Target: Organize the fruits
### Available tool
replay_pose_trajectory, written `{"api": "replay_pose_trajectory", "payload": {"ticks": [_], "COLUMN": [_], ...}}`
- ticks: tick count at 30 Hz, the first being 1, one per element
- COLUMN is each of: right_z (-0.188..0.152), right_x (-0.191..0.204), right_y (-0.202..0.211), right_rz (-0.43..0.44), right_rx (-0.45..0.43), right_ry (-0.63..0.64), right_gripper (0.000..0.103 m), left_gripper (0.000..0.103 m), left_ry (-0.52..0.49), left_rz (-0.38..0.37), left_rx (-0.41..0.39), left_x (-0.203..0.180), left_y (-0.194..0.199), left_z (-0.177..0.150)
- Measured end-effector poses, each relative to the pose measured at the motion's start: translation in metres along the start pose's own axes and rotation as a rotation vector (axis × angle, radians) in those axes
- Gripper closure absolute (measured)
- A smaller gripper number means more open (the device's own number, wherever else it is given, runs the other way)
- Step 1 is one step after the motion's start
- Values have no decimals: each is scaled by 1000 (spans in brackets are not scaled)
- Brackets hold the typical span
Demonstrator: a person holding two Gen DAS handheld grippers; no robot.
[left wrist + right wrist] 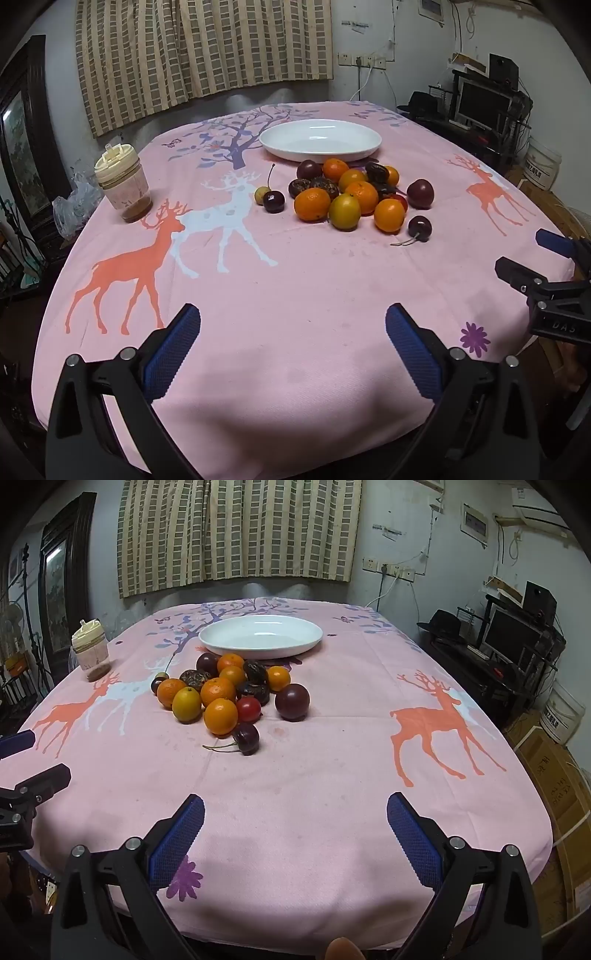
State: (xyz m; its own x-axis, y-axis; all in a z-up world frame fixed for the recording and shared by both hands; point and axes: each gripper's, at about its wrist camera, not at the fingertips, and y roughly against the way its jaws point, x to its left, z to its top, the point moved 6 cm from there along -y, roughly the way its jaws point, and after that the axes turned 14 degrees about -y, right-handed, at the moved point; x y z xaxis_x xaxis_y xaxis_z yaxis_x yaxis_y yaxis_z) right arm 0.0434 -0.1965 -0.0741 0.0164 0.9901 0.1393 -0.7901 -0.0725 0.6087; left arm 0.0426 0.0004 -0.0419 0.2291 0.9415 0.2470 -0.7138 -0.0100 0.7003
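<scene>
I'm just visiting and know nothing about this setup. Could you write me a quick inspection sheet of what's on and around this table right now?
Surface: pink tablecloth with deer print, faint stains near the fruit.
Job's things: fruit pile of oranges, dark round fruits and cherries, lying in front of the white plate; nothing on the plate.
Clutter: jar with a cream lid at the table's left edge.
Grippers: left gripper and right gripper both open, holding nothing, short of the fruit.
Cables: wall cord hanging from the sockets.
Surroundings: curtain, monitor, cardboard boxes.
</scene>
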Motion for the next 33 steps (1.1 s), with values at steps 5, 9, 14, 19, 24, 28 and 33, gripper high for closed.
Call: {"api": "replay_pose_trajectory", "payload": {"ticks": [5,9,14,19,24,28,33], "right_z": [0,0,0,-1,-1,-1,-1], "right_x": [-2,-1,1,1,1,1,1], "right_y": [-1,0,2,1,1,2,1], "right_rz": [1,1,2,0,1,-1,1], "right_rx": [2,3,1,2,2,2,2], "right_ry": [-3,-3,-3,-3,-3,-4,-1], "right_gripper": [4,4,4,4,4,4,4], "left_gripper": [5,5,5,5,5,5,5], "left_ry": [5,10,12,11,11,12,10], "left_rz": [-4,0,-5,-8,-7,-7,-7], "left_rx": [-1,4,6,11,14,14,16], "left_x": [1,2,3,2,2,2,2], "left_y": [-1,0,-1,-3,-4,-4,-4], "left_z": [0,-3,-4,-3,-5,-5,-5]}}
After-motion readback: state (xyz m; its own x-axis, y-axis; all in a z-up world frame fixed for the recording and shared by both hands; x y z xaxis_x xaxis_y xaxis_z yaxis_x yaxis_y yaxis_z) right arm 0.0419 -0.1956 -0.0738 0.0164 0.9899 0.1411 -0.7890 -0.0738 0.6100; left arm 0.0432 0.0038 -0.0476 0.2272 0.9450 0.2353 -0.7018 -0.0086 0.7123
